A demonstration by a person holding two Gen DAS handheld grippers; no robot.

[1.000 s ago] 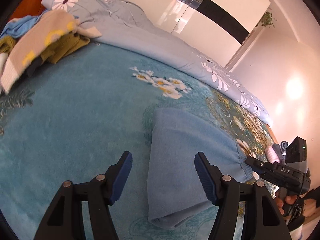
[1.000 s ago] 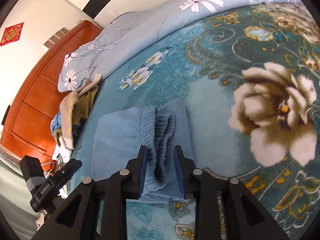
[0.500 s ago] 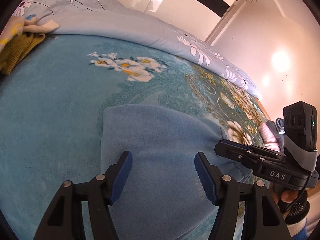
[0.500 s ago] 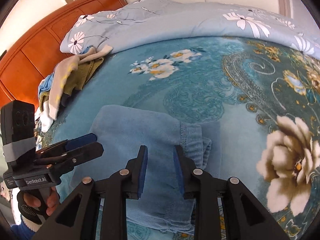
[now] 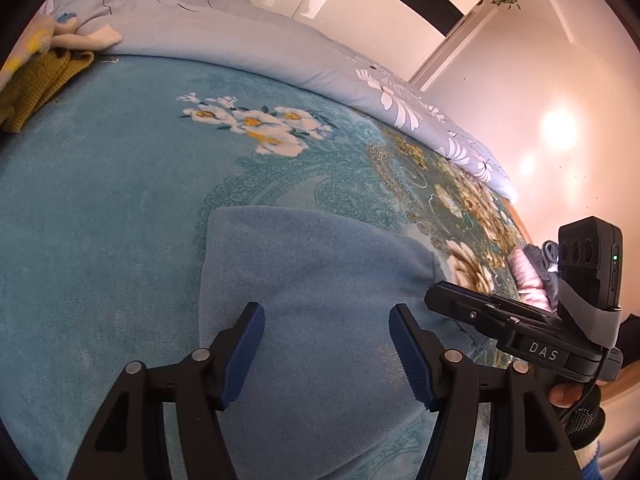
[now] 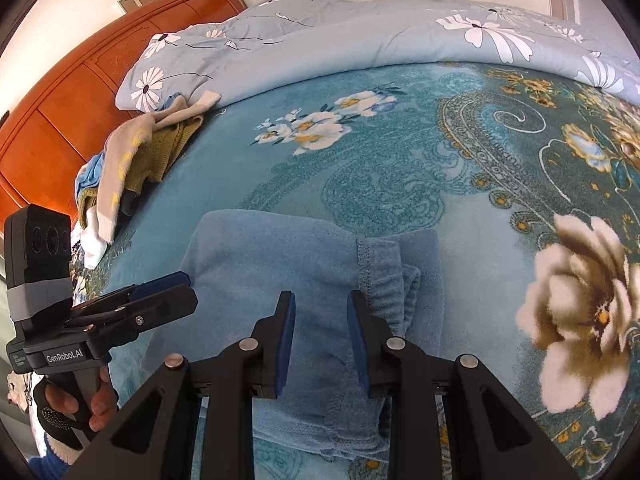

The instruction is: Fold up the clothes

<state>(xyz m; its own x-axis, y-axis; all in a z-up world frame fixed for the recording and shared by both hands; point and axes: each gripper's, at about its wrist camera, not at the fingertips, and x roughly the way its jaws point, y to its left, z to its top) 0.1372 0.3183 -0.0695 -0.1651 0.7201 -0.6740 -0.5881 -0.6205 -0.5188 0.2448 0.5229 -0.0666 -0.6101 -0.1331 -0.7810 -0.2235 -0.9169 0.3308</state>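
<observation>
A folded light-blue fleece garment (image 5: 316, 280) lies on the teal flowered blanket (image 5: 100, 200); its elastic waistband (image 6: 384, 276) shows in the right wrist view, with the garment's body (image 6: 272, 264) to its left. My left gripper (image 5: 326, 354) is open and empty, hovering over the garment's near part. My right gripper (image 6: 320, 340) is open with a narrow gap, empty, just above the garment beside the waistband. Each gripper shows in the other's view: the right (image 5: 460, 300) and the left (image 6: 168, 292).
A pile of unfolded clothes (image 6: 132, 164) lies at the blanket's far left by the wooden headboard (image 6: 60, 92). A grey-blue flowered duvet (image 6: 360, 28) runs along the back. Folded pink and grey clothes (image 5: 528, 276) sit at the bed's right edge.
The right gripper let go of the waistband and drew back, its jaws a little wider. Both grippers shifted over the garment, which now lies flat and folded.
</observation>
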